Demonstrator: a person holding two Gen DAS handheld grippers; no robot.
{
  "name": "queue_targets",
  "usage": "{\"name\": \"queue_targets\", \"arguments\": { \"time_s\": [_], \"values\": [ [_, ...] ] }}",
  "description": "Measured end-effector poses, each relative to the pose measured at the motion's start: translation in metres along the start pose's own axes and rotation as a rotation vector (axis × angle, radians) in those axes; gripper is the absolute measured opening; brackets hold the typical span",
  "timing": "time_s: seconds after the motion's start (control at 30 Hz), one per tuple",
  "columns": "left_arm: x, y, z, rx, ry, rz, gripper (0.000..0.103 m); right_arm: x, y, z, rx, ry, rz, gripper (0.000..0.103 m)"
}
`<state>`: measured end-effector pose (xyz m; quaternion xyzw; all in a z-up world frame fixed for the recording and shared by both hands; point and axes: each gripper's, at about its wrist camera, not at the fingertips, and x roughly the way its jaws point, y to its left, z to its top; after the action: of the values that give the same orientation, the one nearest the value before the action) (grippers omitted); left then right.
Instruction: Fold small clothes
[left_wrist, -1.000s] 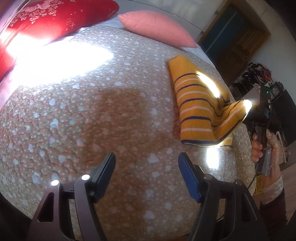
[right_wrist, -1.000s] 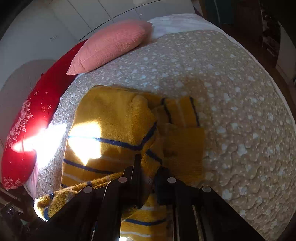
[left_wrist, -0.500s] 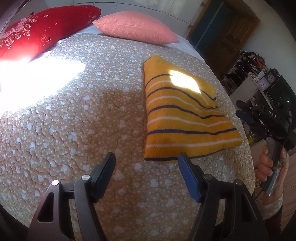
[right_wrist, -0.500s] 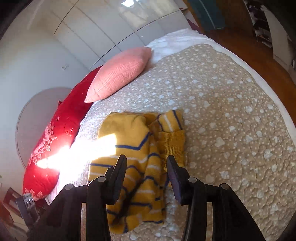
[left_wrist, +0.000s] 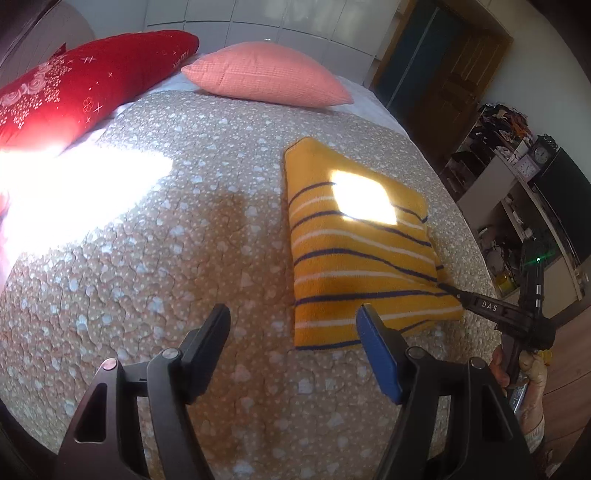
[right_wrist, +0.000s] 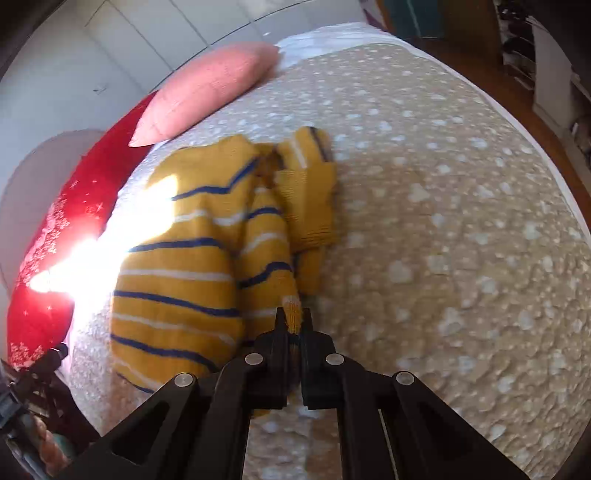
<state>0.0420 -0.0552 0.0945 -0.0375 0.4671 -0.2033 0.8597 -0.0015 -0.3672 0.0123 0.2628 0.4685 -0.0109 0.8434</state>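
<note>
— On the right half of the quilted bedspread (left_wrist: 184, 236), what are you working on?

— I am working on the yellow striped sweater (left_wrist: 354, 254), a small knit lying folded into a thick pad, well apart from the pink pillow (left_wrist: 266, 74) and the red pillow (left_wrist: 74, 85) at the head of the bed.

— What are your fingers doing?

— My right gripper (right_wrist: 293, 319) is pinching a narrow bit of yellow knit between its two fingers, which are pressed nearly together on it, at the near right edge of the sweater. My left gripper (left_wrist: 291, 332) is hovering with its fingers spread wide and holding nothing, just short of the sweater's near edge.

— How are you expecting the sweater to handle?

— I am judging it soft, light and floppy. The knit is looking thick and a little stretchy, so a pinch on a single layer is likely to pull one layer away from the stack instead of moving the whole pad. From the right wrist view the sleeve side is looking bunched and loose.

— Where are you thinking of taking hold?

— I am favouring the ribbed edges and corners, where the knit is firmer, and I am wanting the left fingers on the near left corner so both sides lift evenly.
</note>
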Motion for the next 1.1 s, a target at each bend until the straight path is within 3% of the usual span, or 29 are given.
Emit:
{"name": "queue_targets", "arguments": {
  "time_s": [0.1, 0.23, 0.37, 0.43, 0.5, 0.57, 0.6, 0.67, 0.77, 0.87, 1.03, 1.1],
  "values": [
    [0.022, -0.014, 0.012, 0.028, -0.006, -0.026, 0.072, 0.008, -0.014, -0.005, 0.048, 0.027, 0.040, 0.003],
    [0.074, -0.025, 0.020, 0.037, 0.062, -0.013, 0.072, 0.006, 0.001, -0.011, -0.034, -0.005, -0.018, 0.008],
    [0.120, -0.022, 0.013, 0.008, 0.204, 0.000, 0.072, -0.010, -0.006, -0.009, 0.003, -0.056, 0.005, 0.031],
    [0.114, -0.018, 0.015, -0.004, 0.193, -0.031, 0.072, -0.023, -0.014, -0.009, 0.030, -0.097, 0.031, 0.037],
    [0.096, -0.013, 0.018, 0.001, 0.152, -0.065, 0.072, -0.034, -0.019, -0.010, 0.049, -0.141, 0.051, 0.049],
    [0.077, -0.003, 0.024, -0.002, 0.097, -0.088, 0.072, -0.041, -0.024, -0.009, 0.064, -0.188, 0.069, 0.074],
    [0.071, 0.003, 0.029, -0.009, 0.079, -0.095, 0.073, -0.042, -0.025, -0.007, 0.067, -0.208, 0.081, 0.079],
    [0.070, 0.016, 0.039, -0.028, 0.066, -0.097, 0.083, -0.039, -0.026, 0.000, 0.077, -0.226, 0.102, 0.091],
    [0.087, 0.034, 0.053, -0.059, 0.077, -0.115, 0.085, -0.019, -0.030, 0.019, 0.112, -0.203, 0.142, 0.095],
    [0.117, 0.038, 0.064, -0.068, 0.144, -0.209, 0.086, 0.011, -0.031, 0.039, 0.168, -0.160, 0.185, 0.095],
    [0.160, 0.014, 0.066, -0.018, 0.224, -0.405, 0.094, 0.039, -0.018, 0.057, 0.170, -0.159, 0.262, 0.097],
    [0.170, 0.003, 0.065, -0.013, 0.237, -0.400, 0.096, 0.054, 0.003, 0.064, 0.133, -0.106, 0.287, 0.096]
  ]
}}
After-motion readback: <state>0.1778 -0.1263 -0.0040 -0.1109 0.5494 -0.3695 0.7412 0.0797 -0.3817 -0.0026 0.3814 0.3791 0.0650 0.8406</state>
